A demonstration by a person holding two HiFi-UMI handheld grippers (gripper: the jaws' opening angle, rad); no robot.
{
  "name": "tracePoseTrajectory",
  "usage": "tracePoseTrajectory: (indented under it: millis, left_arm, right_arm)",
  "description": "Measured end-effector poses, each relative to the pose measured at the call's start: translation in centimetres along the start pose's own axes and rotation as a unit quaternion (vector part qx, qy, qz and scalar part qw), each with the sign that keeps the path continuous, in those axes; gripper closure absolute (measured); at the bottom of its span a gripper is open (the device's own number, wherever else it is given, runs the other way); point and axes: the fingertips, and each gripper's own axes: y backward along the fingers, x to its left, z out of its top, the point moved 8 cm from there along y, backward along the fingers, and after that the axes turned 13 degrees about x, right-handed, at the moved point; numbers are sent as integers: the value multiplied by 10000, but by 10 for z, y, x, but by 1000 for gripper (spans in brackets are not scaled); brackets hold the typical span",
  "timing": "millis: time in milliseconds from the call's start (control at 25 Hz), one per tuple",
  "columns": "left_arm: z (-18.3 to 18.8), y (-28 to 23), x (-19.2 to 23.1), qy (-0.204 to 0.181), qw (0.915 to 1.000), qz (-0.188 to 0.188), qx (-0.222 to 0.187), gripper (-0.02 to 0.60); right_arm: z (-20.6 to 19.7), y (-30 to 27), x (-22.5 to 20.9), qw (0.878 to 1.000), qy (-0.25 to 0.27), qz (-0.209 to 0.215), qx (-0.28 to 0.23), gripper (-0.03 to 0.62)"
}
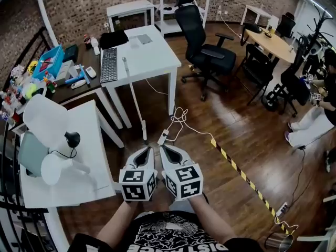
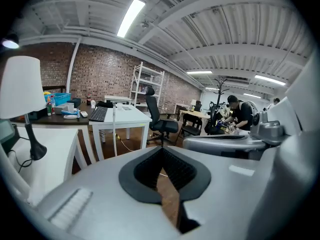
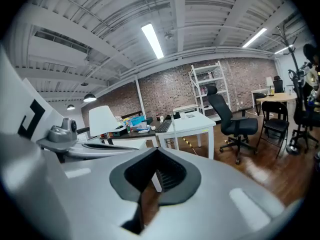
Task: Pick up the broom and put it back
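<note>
left tongs (image 1: 148, 149) & right tongs (image 1: 163, 148): side by side, nearly touching, held low in front of the person, on the near side of the white table (image 1: 155, 56), tips aimed toward its near legs.
left gripper view: left tongs pressed together at the tips, nothing betw.
right gripper view: right tongs same, pressed together, empty.
power strip (image 1: 163, 137): on the wood floor just short of the table's near-right leg, w/ a white cable (image 1: 178, 117) looping from it toward that leg.
broom (image 1: 135, 96): thin white pole, slightly tilted. leans on the table's near edge, top end above the table beside the keyboard (image 1: 108, 64), foot on the floor in front of the table. apart from both tongs.
black office chair (image 1: 203, 49): right of the table.
white shelf unit (image 1: 181, 4): behind the table, at the brick wall.
</note>
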Motion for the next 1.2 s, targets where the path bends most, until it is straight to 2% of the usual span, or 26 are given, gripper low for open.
tracePoseTrajectory:
  millis: [240,520,880,1200]
  left_arm:
    - [34,-38,-11,168,9992,347,-41,577]
    - [53,-67,-15,441,9959,779,-131,577]
    - [77,-91,22,836,9887,1207,-320,577]
    - [111,-132,69,1078,9848,1293,-437,577]
  right_arm:
    - [30,-19,-46,9989,206,417,73,594]
    - [51,-38,-83,9958,414,817,85,594]
    - [83,-91,-97,9908,686,1154,184,594]
    - [122,-154,-106,9866,961,1304,195,594]
